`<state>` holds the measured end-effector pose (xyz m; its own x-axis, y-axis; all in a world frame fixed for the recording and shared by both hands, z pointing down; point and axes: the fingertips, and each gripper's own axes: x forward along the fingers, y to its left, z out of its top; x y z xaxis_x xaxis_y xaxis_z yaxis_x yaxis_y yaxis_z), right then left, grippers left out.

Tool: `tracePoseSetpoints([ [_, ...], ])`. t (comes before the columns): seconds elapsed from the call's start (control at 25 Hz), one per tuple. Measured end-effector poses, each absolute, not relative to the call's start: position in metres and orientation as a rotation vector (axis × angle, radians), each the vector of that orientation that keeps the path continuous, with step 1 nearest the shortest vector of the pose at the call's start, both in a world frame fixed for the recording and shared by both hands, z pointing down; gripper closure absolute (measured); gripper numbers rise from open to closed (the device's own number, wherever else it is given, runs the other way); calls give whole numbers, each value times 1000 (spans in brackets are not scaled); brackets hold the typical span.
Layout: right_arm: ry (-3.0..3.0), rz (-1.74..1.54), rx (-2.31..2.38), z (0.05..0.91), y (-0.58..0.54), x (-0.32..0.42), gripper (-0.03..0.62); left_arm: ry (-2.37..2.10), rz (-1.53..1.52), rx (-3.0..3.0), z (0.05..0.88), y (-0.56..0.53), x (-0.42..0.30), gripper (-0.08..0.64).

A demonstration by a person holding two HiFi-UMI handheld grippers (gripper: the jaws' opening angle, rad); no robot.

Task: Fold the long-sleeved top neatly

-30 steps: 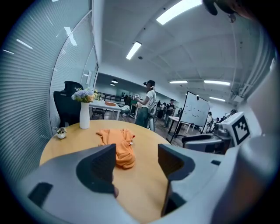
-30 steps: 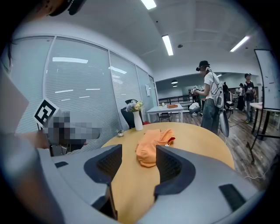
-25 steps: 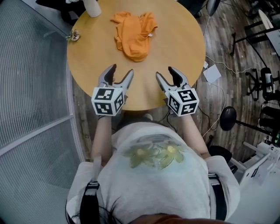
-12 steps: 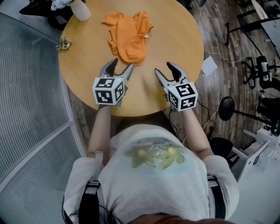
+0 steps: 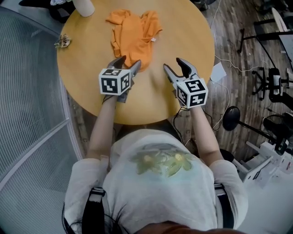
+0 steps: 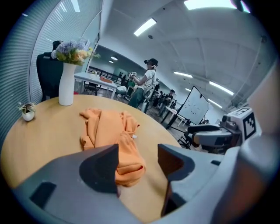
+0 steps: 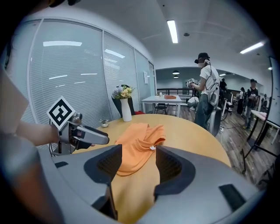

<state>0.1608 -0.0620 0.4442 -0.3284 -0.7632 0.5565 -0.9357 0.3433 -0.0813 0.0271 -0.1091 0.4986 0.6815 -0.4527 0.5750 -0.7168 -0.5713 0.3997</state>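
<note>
An orange long-sleeved top [image 5: 132, 34] lies crumpled on the far half of the round wooden table [image 5: 183, 41]. It also shows in the left gripper view as the top [image 6: 111, 135] and in the right gripper view as the top [image 7: 138, 146]. My left gripper [image 5: 127, 65] is open, its tips just short of the top's near edge, nothing between the jaws. My right gripper [image 5: 176, 67] is open too, over bare wood to the right of the garment, holding nothing.
A white vase [image 5: 84, 7] with flowers stands at the table's far left edge, and a small pot [image 5: 62, 41] sits at the left rim. A glass partition runs along the left. Cables, paper and stands cover the floor on the right.
Both grippers have moved forward toward the top; the left one now reaches its near edge. Jaws stay open throughout.
</note>
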Motion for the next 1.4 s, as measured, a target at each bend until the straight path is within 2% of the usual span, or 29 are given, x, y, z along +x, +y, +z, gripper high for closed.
tracePoseSetpoints([
  [0.44,-2237,715,1395,475,-148,186,357,-859,660,2077,569,-147,42,281],
  [0.76,-2178,787,1275,528,-210,188,357,-801,733,2041,598,-151,42,281],
  [1.08,-2077,1160,1396,579,-267,203,357,-766,676,2001,605,-156,44,295],
  [1.16,-2066,1226,1383,587,-271,200,357,-739,704,2010,606,-155,45,311],
  [1.2,-2066,1249,1370,590,-272,198,359,-732,728,2012,607,-154,43,361],
  [1.24,-2070,1266,1359,592,-271,196,360,-732,751,2009,610,-152,41,463],
  [1.28,-2076,1270,1355,592,-270,195,393,-734,762,2002,612,-151,39,512],
  [1.32,-2082,1258,1357,591,-269,195,495,-736,757,1995,612,-151,37,517],
  [1.4,-2109,1206,1359,585,-266,195,532,-739,717,1998,605,-149,34,520],
])
